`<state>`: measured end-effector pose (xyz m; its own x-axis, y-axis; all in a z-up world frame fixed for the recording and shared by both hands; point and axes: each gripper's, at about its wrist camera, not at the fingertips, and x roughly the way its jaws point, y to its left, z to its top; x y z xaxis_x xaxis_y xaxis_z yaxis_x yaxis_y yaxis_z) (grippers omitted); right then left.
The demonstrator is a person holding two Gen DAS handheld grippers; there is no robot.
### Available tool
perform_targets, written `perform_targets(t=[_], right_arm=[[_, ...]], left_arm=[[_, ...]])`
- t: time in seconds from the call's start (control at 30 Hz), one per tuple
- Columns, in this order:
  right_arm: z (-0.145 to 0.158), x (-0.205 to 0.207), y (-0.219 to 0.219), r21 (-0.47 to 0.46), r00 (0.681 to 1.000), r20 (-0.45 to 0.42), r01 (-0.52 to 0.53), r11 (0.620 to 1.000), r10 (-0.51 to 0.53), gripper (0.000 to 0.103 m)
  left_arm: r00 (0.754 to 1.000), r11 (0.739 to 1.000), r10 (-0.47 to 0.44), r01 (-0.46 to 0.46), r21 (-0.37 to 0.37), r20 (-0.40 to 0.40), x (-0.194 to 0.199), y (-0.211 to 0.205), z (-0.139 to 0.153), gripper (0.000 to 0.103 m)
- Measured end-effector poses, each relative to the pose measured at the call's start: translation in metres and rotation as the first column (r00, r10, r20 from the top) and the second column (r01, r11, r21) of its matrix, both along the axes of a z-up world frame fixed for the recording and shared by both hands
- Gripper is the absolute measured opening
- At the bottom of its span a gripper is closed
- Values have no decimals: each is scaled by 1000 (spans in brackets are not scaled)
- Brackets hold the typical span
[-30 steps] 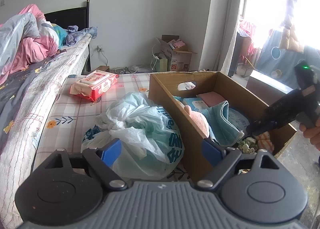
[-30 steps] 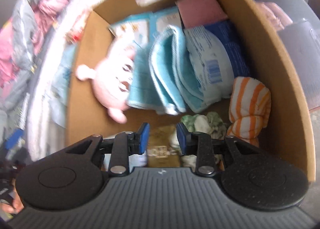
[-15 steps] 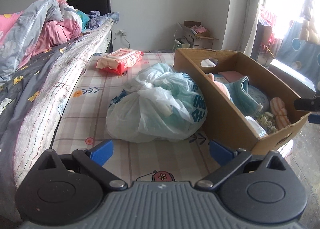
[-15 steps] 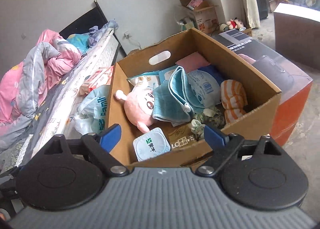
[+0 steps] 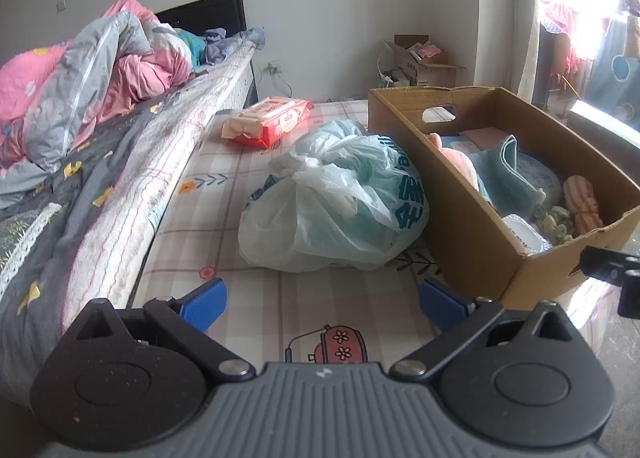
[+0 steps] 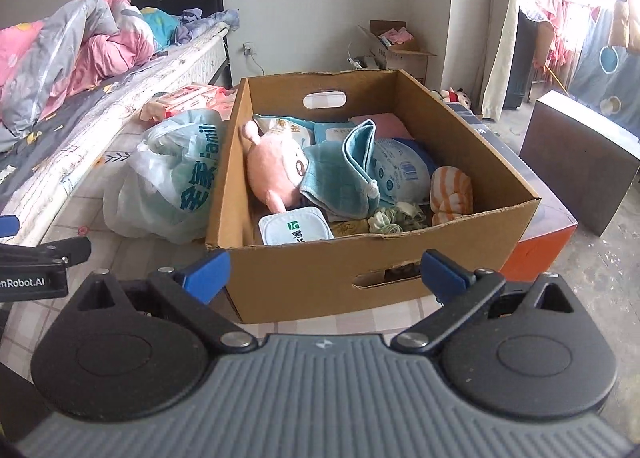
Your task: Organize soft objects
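Observation:
A cardboard box [image 6: 320,282] stands on the checked mat [image 5: 320,310]; it also shows in the left wrist view [image 5: 460,202]. It holds a pink plush toy [image 6: 272,170], a folded teal towel [image 6: 340,174], wipe packs [image 6: 396,170], an orange-striped cloth [image 6: 452,194], a white tub [image 6: 296,230] and a green scrunchie [image 6: 396,218]. A tied plastic bag [image 5: 336,198] lies left of the box. My left gripper [image 5: 320,304] is open and empty, in front of the bag. My right gripper [image 6: 324,274] is open and empty, before the box's near wall.
A red wipes pack [image 5: 268,122] lies on the mat behind the bag. A bed with a pink and grey quilt [image 5: 80,70] runs along the left. An orange-black box [image 6: 552,230] and a dark box [image 6: 580,158] stand to the right. Another carton [image 5: 424,62] sits by the wall.
Both grippers have pulled back and away from the box. The right gripper came out of the box and opened wide, with nothing in it.

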<state>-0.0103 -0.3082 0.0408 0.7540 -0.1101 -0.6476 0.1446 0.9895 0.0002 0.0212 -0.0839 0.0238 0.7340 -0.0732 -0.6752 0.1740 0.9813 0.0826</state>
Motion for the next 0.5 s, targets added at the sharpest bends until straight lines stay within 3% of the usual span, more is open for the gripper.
perform_targets(t=[0.27, 0.5], right_arm=[[6, 11, 19, 44, 998, -39, -47, 998, 49, 102], [-7, 25, 19, 53, 994, -94, -45, 998, 50, 102]], left_arm=[[996, 999, 39, -41, -27, -83, 3, -8, -6, 103], [994, 997, 64, -68, -41, -87, 4, -8, -2, 103]])
